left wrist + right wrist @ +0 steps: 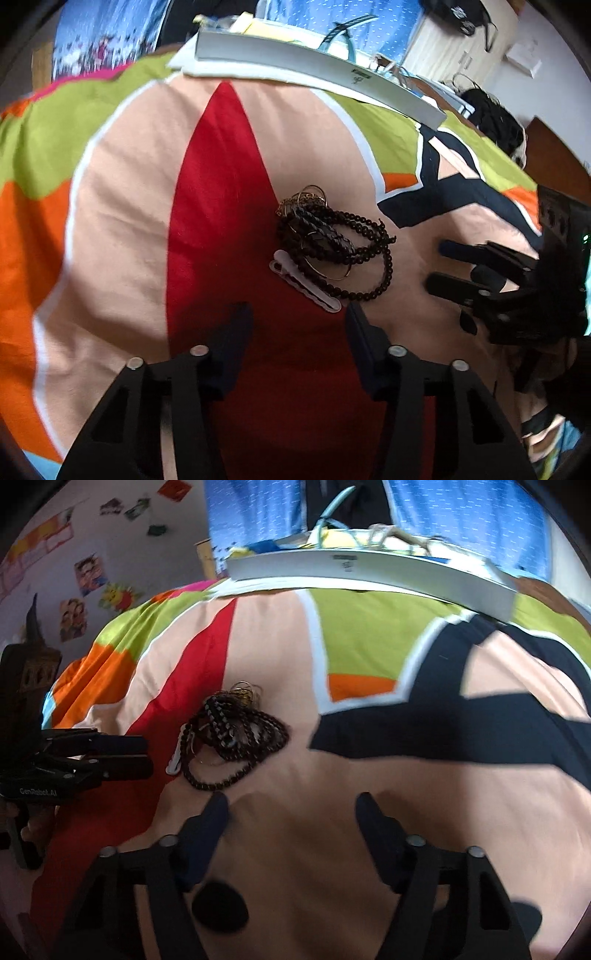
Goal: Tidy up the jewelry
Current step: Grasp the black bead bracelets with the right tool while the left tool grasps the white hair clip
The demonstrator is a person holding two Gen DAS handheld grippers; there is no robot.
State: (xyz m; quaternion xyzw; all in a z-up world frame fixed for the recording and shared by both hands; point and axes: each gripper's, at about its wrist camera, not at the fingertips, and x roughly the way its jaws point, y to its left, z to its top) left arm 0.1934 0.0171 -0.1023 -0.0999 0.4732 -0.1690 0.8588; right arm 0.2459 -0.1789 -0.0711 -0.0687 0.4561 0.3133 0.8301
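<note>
Lying in a tangled heap near the middle of the bedspread [122, 206], the jewelry [332, 236] straddles the line where a red stripe meets a peach patch. The heap is made of dark bead strands [373, 258], a braided black cord [317, 221], thin gold hoops [312, 195] at its far end, and a pale hair clip [306, 284] along its near side, partly under the beads.

The left gripper [299, 314] hangs above the red stripe with its fingers spread wide and nothing between them; the clip's near end lies just ahead of the gap, closer to the right-hand finger. The right gripper [291, 801] hovers over the peach patch, fingers likewise spread wide and empty (a round dark shadow falls on the cloth beneath it). From the right wrist view the heap sits ahead and to the left, the nearest loop of beads just beyond the left fingertip [218, 801], not touching it.

Each gripper shows in the other's view: the right one enters the left wrist view from the right edge, near the heap but apart from it, and the left one enters from the left edge in the right wrist view, its tips just beside the clip.

Toward the far edge of the bedspread lies a thick white book [321, 70] with blurred clutter heaped behind it.
</note>
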